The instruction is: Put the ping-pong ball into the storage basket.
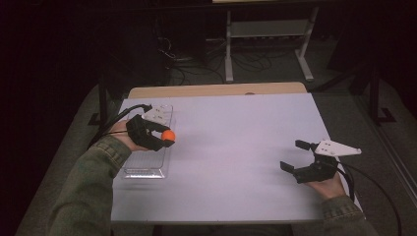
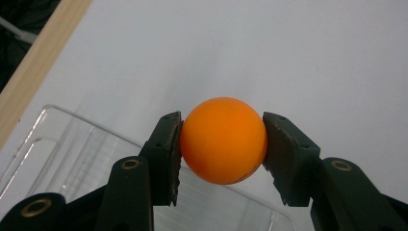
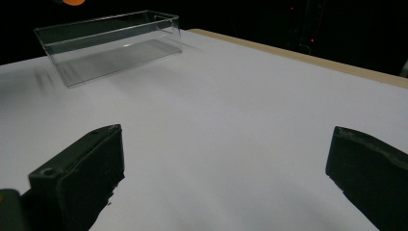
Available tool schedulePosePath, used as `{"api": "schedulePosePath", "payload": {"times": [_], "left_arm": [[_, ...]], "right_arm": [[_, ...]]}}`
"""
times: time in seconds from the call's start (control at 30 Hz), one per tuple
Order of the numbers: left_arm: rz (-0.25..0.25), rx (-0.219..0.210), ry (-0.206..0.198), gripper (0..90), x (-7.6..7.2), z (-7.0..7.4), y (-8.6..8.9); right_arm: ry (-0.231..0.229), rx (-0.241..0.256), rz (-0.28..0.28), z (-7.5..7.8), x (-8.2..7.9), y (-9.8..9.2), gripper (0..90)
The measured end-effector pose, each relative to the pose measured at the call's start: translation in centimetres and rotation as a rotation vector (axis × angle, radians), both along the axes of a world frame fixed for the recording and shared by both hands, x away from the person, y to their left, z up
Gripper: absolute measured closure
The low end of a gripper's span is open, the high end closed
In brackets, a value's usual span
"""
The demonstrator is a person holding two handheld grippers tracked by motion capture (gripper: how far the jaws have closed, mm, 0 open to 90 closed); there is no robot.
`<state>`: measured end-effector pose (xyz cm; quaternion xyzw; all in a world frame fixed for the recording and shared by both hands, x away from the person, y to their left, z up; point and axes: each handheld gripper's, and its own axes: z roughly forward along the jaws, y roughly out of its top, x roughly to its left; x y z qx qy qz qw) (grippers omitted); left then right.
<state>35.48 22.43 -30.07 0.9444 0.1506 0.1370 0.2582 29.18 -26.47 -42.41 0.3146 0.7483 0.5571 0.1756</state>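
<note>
My left gripper [image 1: 167,137] is shut on an orange ball [image 1: 168,135], held above the right edge of a clear plastic box [image 1: 146,169] at the table's left. In the left gripper view the ball [image 2: 223,140] sits squeezed between both pads [image 2: 169,154], with the box [image 2: 62,154] below. My right gripper [image 1: 296,157] hovers open and empty over the table's right front. In the right gripper view its jaws stand wide apart, and the clear box [image 3: 110,45] lies far off at the upper left with the ball [image 3: 73,2] just above it.
The table [image 1: 236,142] has a white top with a wooden strip along its far edge. A black cable [image 1: 373,187] trails from the right gripper. Behind the table stand a white frame [image 1: 265,34] and loose cables on a dark floor.
</note>
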Motion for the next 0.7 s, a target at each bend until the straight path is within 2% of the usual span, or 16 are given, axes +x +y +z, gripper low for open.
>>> {"api": "schedulePosePath", "payload": {"times": [0.23,0.7], "left_arm": [[0.008,0.02,0.021,50.3,-0.1,-0.1,0.5],[0.023,0.07,0.034,50.3,-0.5,-0.1,1.4]], "right_arm": [[0.002,-0.002,0.0,0.0,0.0,0.0,0.0],[0.002,-0.004,0.002,-0.1,0.0,0.1,0.0]]}}
